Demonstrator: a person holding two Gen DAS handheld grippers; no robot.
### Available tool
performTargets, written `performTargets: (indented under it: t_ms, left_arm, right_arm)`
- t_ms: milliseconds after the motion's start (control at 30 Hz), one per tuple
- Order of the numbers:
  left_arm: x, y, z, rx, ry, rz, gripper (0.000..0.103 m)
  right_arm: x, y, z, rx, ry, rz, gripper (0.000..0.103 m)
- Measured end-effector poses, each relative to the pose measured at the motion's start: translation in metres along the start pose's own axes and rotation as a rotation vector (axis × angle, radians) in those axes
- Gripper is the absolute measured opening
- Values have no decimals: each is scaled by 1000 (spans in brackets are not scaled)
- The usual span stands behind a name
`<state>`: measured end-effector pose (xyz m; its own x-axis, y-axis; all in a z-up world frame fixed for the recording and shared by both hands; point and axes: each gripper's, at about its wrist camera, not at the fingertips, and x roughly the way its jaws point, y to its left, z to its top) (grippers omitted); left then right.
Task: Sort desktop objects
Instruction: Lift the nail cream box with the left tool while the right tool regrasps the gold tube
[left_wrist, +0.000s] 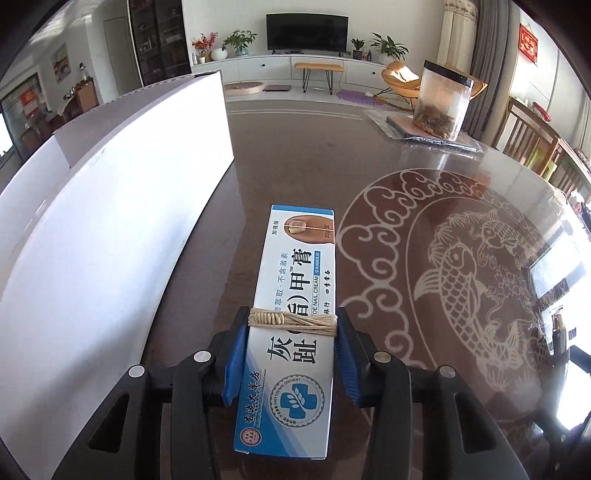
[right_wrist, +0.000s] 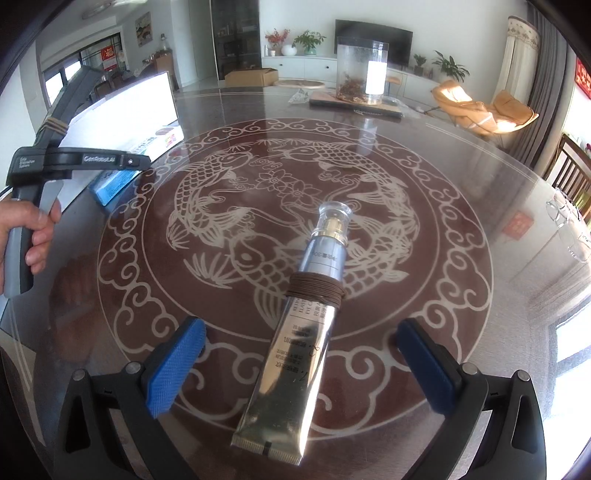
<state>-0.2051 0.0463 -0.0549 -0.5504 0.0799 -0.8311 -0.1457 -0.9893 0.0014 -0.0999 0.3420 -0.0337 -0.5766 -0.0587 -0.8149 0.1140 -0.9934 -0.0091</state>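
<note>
Left gripper: lower centre of the left wrist view; blue pads clenched against both long sides of the ointment box.
Ointment box: white and blue carton printed "TOE NAIL CREAM", running from the bottom centre up to mid-frame between the pads; pale string is wound around it at the level of the fingertips.
Right gripper: bottom of the right wrist view; jaws released and spread wide, one blue pad low on the left, the other low on the right, neither touching the tube.
Eye cream tube: silver tube lying on the desk between the spread pads, crimped end toward the bottom edge, clear cap toward frame centre; brown cord is wrapped around its middle.
Desk: dark glossy top with a pale circular fish and cloud pattern.
Hand: left edge of the right wrist view, wrapped around the handle of the left gripper.
White box: large, filling the left side of the left wrist view, just beside the carton.
Clear container: upper right of the left wrist view, far across the desk, brown matter at its bottom, standing on a flat board.
</note>
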Motion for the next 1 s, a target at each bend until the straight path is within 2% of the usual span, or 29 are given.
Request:
performTargets:
  t_ms: [133, 200, 233, 267, 300, 333, 433, 500, 1000]
  left_arm:
    - [-41, 12, -67, -75, -36, 56, 45]
    - [-52, 13, -85, -85, -60, 72, 49]
    - [-54, 13, -91, -87, -57, 81, 64]
    - [-53, 15, -93, -98, -45, 85, 85]
    - [-51, 17, -95, -112, -32, 81, 93]
    - [-50, 17, -94, -107, -30, 83, 96]
    - [-47, 14, -91, -100, -30, 79, 97]
    - [-50, 13, -95, -89, -20, 70, 103]
    - [-53, 14, -99, -83, -21, 68, 103]
  right_arm:
    - [0, 0, 0, 0, 0, 0, 103]
    - [0, 0, 0, 0, 1, -3, 103]
    - [0, 0, 0, 0, 1, -4, 103]
    - [0, 0, 0, 0, 1, -4, 103]
    - [0, 1, 0, 0, 1, -4, 103]
    - [0, 1, 0, 0, 1, -4, 103]
    - [0, 1, 0, 0, 1, -4, 103]
    - [0, 1, 0, 0, 1, -4, 103]
    - [0, 1, 0, 0, 1, -4, 103]
